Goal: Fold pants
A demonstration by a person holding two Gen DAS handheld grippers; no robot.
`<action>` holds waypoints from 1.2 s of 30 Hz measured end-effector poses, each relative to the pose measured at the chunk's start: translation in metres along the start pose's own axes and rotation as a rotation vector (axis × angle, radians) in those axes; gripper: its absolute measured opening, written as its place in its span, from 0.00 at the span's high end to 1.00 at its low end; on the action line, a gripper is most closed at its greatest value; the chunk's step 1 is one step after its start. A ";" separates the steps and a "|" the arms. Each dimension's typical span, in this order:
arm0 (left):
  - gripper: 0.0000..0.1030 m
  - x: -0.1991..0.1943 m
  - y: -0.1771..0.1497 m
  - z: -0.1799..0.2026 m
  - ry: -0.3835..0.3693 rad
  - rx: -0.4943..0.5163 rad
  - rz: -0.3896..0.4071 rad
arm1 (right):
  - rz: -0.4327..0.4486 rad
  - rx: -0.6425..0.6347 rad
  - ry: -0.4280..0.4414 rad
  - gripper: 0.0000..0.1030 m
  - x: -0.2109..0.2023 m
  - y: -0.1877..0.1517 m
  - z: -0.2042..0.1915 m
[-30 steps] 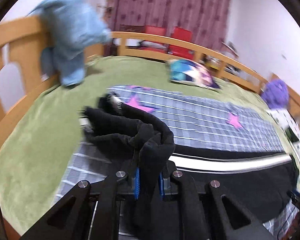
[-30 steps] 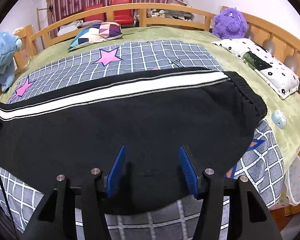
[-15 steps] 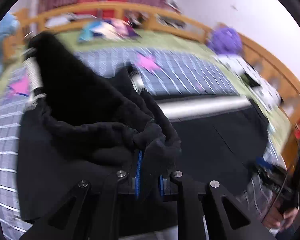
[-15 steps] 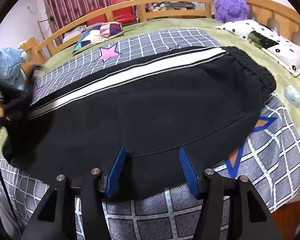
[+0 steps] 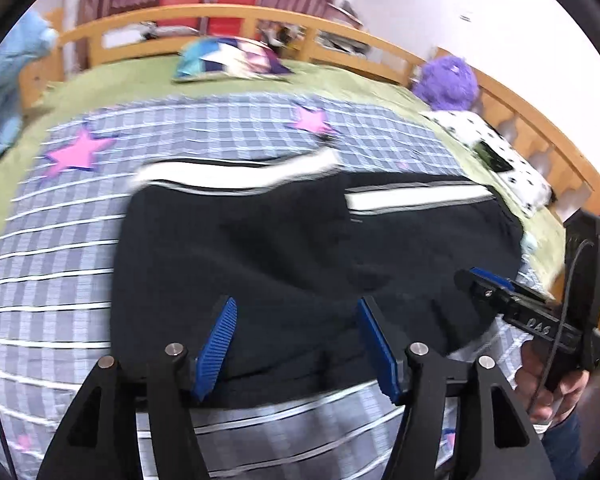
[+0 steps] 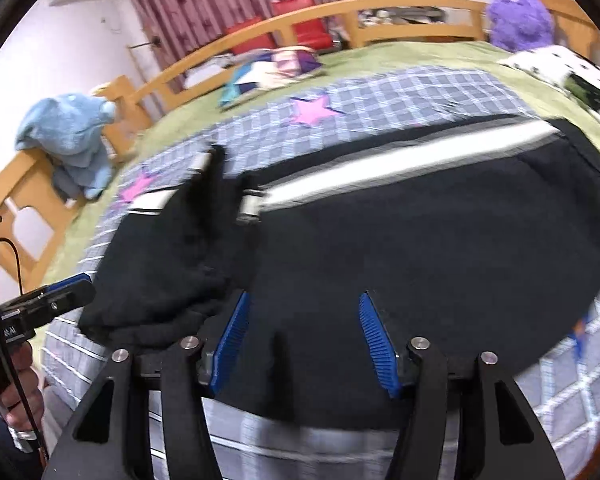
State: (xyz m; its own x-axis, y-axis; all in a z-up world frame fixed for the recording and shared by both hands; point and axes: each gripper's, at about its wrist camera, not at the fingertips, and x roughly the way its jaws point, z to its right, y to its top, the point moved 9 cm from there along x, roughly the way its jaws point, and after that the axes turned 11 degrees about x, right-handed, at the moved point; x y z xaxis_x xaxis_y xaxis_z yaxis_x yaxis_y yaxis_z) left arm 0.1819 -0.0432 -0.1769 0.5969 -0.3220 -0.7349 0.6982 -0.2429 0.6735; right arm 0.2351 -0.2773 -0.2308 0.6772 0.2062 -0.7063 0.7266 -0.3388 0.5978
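Black pants [image 5: 312,248] with a white side stripe lie on the checked blanket, the leg ends folded over onto the upper part. In the right wrist view the pants [image 6: 440,240] show the folded leg ends bunched at the left. My left gripper [image 5: 296,336] is open and empty over the pants' near edge. My right gripper [image 6: 304,332] is open and empty over the near edge too. The right gripper also shows at the right of the left wrist view [image 5: 496,288]; the left gripper shows at the left of the right wrist view [image 6: 60,292].
A grey checked blanket [image 5: 60,264] with pink stars covers a green bed with a wooden rail [image 5: 228,16]. A patchwork pillow [image 5: 228,60], a purple plush toy [image 5: 448,80], a dotted pillow [image 5: 496,152] and a blue plush [image 6: 68,136] lie around the edges.
My left gripper carried the leg ends over to the right, laid them on the upper part and opened. My right gripper stayed open near the pants' front edge.
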 end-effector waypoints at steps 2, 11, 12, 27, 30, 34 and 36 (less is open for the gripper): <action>0.41 -0.010 -0.005 -0.022 0.030 -0.023 0.005 | -0.004 -0.016 0.032 0.38 0.009 -0.002 -0.022; 0.41 -0.039 -0.043 -0.096 0.073 -0.157 0.020 | -0.137 -0.118 -0.078 0.81 0.093 -0.031 -0.071; 0.41 -0.041 -0.045 -0.100 0.074 -0.172 0.024 | -0.120 -0.111 -0.030 0.83 0.081 -0.023 -0.076; 0.40 -0.029 -0.067 -0.101 0.013 -0.198 0.009 | -0.082 -0.103 -0.106 0.56 0.025 -0.030 -0.022; 0.39 -0.023 -0.066 -0.096 0.017 -0.189 -0.006 | -0.019 -0.117 -0.077 0.51 0.020 -0.003 -0.030; 0.39 -0.017 -0.063 -0.094 0.029 -0.181 -0.019 | 0.040 -0.098 -0.112 0.51 0.050 0.044 -0.030; 0.39 -0.015 -0.061 -0.096 0.037 -0.181 -0.026 | 0.020 -0.057 -0.085 0.52 0.070 0.056 -0.027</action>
State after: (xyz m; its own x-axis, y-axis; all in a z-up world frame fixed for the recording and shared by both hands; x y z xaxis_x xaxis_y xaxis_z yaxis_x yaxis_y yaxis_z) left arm 0.1686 0.0637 -0.2147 0.5892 -0.2831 -0.7567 0.7716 -0.0809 0.6310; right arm 0.3261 -0.2566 -0.2366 0.6815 0.1206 -0.7218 0.7197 -0.2890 0.6312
